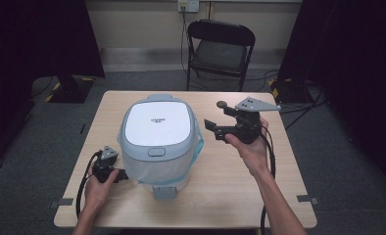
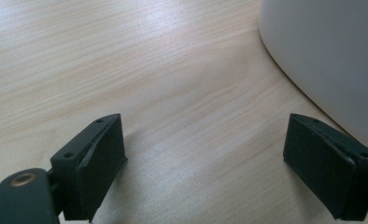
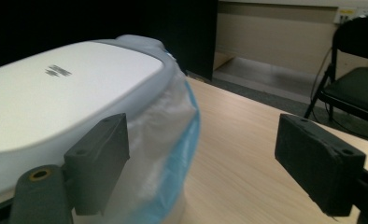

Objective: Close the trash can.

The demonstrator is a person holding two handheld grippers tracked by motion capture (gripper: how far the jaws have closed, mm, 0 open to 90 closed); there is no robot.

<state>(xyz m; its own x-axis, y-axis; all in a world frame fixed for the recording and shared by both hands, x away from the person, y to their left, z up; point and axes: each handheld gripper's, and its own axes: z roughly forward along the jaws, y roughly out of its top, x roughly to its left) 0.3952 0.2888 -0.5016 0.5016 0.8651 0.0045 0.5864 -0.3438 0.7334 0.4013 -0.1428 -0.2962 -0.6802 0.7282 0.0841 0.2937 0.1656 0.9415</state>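
We see a white pedal bin standing in the middle of the tabletop, its lid shut and a pale blue liner bag bunched out from under the rim on its right side. A grey pedal sticks out at its base toward the person.

Our left gripper rests low on the tabletop just beside the bin's lower left wall. Its jaws stand wide apart with bare wood between them; in the left gripper view the bin's white wall curves past close to the right jaw, though we cannot tell whether they touch.

Our right gripper is held up in the air near the bin's right side, pointing toward it. Its jaws are released and spread wide, grasping nothing. In the right gripper view the lid and the crumpled bag lie behind its left jaw. A black folding chair stands beyond the table.
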